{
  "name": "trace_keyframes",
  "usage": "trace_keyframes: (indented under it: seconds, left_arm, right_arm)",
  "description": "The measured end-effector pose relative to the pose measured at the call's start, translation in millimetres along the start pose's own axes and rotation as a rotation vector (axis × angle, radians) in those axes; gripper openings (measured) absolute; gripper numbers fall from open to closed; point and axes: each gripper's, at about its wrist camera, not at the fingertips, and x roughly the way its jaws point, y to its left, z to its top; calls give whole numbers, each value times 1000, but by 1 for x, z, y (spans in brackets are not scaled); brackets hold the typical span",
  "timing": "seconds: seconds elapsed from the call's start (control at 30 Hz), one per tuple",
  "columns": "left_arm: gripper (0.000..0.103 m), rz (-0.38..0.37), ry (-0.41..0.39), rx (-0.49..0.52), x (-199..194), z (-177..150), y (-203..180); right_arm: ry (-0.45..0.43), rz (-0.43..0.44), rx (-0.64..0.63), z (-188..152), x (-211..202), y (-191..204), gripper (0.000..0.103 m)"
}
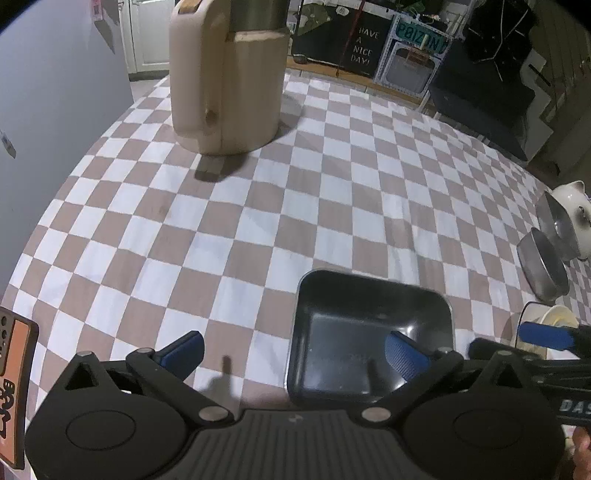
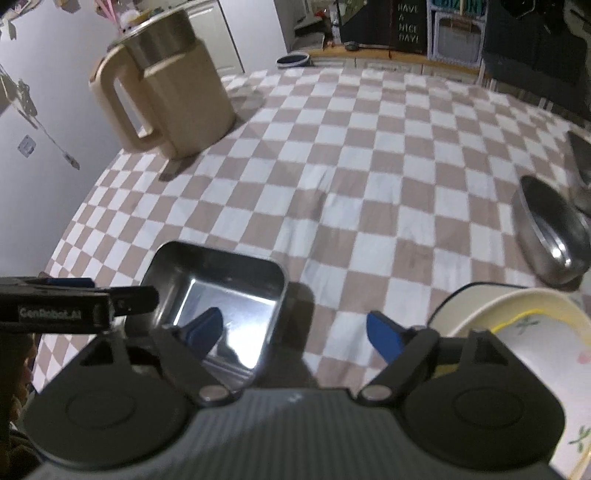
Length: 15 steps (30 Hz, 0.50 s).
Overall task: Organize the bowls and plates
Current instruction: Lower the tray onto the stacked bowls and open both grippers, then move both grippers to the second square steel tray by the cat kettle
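Plates and bowls lie scattered, so sorting looks barely begun. Both claws gape empty: the left gripper (image 1: 295,354) straddles the square metal tray's (image 1: 369,332) near-left rim; right gripper (image 2: 295,332) hovers between that tray and the floral bowl (image 2: 535,332), round steel bowl (image 2: 554,229) farther right.

We see a home, probably a dining corner: a table with a checkered cloth (image 2: 369,166), a beige kettle (image 2: 177,96) near its far left corner, a "Have a nice day" sign (image 1: 364,46) and a white door (image 1: 151,33) behind.
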Motion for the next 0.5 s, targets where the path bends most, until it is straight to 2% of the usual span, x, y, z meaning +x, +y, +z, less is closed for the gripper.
trace_keyframes:
  seconds: [0.17, 0.5]
  left_arm:
    - [103, -7, -21, 9, -3, 4, -15]
    - [103, -58, -62, 53, -2, 14, -68]
  right_arm:
    - [-78, -30, 8, -3, -21, -25, 103]
    - [-172, -86, 81, -12, -56, -98, 103]
